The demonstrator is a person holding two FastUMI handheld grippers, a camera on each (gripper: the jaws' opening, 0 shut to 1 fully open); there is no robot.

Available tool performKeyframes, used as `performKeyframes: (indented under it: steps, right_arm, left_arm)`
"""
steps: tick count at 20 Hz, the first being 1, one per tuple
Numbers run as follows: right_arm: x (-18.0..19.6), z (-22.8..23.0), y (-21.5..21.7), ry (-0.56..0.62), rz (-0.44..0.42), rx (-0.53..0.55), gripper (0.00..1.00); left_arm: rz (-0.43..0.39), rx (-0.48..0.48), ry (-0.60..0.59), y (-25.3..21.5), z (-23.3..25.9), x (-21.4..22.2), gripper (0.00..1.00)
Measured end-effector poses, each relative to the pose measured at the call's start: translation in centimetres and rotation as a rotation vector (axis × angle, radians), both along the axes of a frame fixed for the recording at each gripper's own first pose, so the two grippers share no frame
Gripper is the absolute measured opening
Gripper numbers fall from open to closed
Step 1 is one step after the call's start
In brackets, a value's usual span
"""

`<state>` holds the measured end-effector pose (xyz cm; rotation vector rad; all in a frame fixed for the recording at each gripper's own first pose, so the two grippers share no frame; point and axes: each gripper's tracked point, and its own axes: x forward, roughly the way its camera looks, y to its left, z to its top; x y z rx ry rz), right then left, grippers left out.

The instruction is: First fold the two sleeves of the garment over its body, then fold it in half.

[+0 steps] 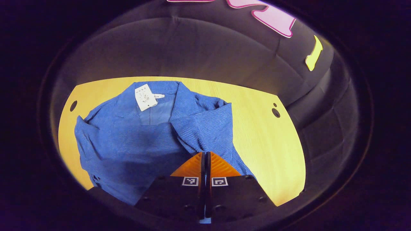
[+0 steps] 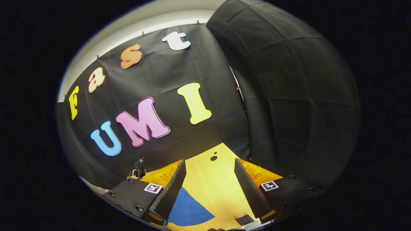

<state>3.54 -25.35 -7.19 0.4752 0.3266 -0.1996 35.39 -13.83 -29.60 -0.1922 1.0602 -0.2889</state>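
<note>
One garment (image 1: 141, 138) — a blue ribbed shirt — lies spread on the yellow wooden table (image 1: 266, 141), collar at the far side with a white tag (image 1: 145, 97) resting on the collar opening. In the left gripper view its right-hand sleeve (image 1: 205, 123) is drawn in over the body, bunched and creased, and runs down to the left gripper (image 1: 205, 154). That gripper's fingers are pressed together with the sleeve's end caught at their tips, so it is clenched on the fabric. It sits low over the near edge of the garment, pointing across the table toward the collar. The opposite side of the shirt shows a raised fold near the left table edge.

In the right gripper view, the right gripper (image 2: 210, 175) has its fingers wide apart with nothing between them — released. A blue corner of the garment (image 2: 189, 211) lies on the table just beside its left finger (image 2: 170, 189), low in that view; contact cannot be judged. This gripper is angled upward toward the booth wall, off to the side of the garment.

Two dark holes (image 2: 214, 157) mark the tabletop beyond the fingers.
</note>
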Motion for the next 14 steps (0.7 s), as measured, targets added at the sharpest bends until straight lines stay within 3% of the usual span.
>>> performKeyframes:
  steps: [5,7,8,10,11,14]
  right_arm:
    - [0.9,-1.4,0.7,0.020,0.033,0.035,0.95]
    - [1.1,-1.2,1.2,0.014,0.040,0.039,0.95]
    - [1.2,-1.4,1.3,0.016,0.042,0.034,0.95]
    - [1.3,-1.8,1.7,0.019,0.047,0.018,0.95]
    - [1.2,-2.1,2.2,0.023,0.054,0.010,0.95]
    - [1.3,-2.9,4.4,0.034,0.092,-0.013,0.95]
  left_arm:
    - [-0.114,-0.093,-0.028,-3.5,1.5,-0.5,0.09]
    - [-0.144,-0.122,-0.075,-4.5,2.7,-0.3,0.63]
    - [-0.153,-0.142,-0.103,-5.0,3.7,-0.4,0.75]
    - [-0.162,-0.189,-0.144,-5.3,5.8,-1.1,0.73]
    - [-0.158,-0.187,-0.169,-5.0,6.6,-1.6,0.78]
    - [-0.092,-0.022,-0.317,-0.2,8.9,-2.3,0.83]
